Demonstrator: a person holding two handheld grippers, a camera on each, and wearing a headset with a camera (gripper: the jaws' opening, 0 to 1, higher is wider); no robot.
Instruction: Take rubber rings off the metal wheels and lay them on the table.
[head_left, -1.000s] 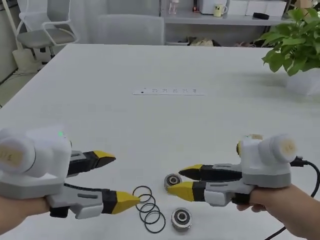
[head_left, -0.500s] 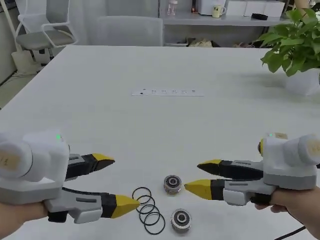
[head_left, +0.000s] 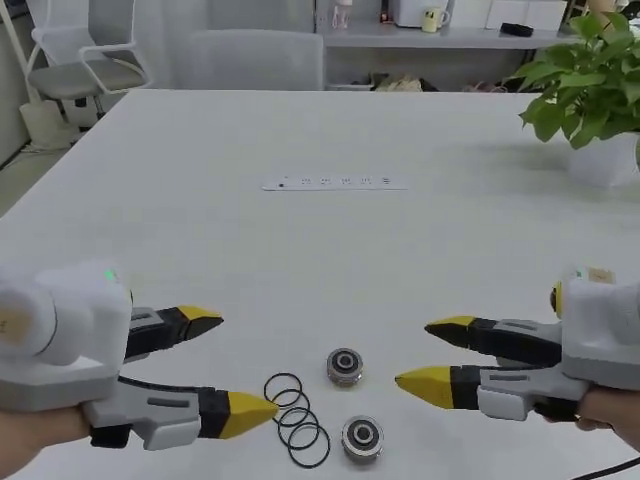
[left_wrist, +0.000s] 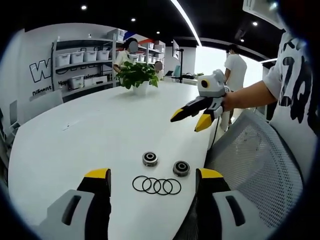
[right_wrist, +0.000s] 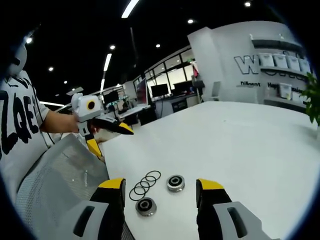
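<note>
Two small metal wheels lie on the white table near its front edge, one (head_left: 345, 365) a little farther away than the other (head_left: 362, 437). Several thin black rubber rings (head_left: 297, 418) lie in an overlapping row just left of them. My left gripper (head_left: 243, 365) hovers open to the left of the rings, holding nothing. My right gripper (head_left: 415, 354) is open and empty to the right of the wheels, apart from them. The left gripper view has the rings (left_wrist: 156, 185) and both wheels (left_wrist: 150, 158) beyond its jaws. In the right gripper view, a wheel (right_wrist: 175, 182) and the rings (right_wrist: 144, 184) lie ahead.
A white power strip (head_left: 334, 183) lies at mid table. A potted plant (head_left: 585, 85) stands at the far right. Chairs (head_left: 80, 60) and a shelf stand beyond the far edge. A mesh chair (left_wrist: 250, 165) is beside the table's near edge.
My right gripper has drawn back to the right, away from the farther wheel, still open. The left gripper, wheels and rings have stayed put.
</note>
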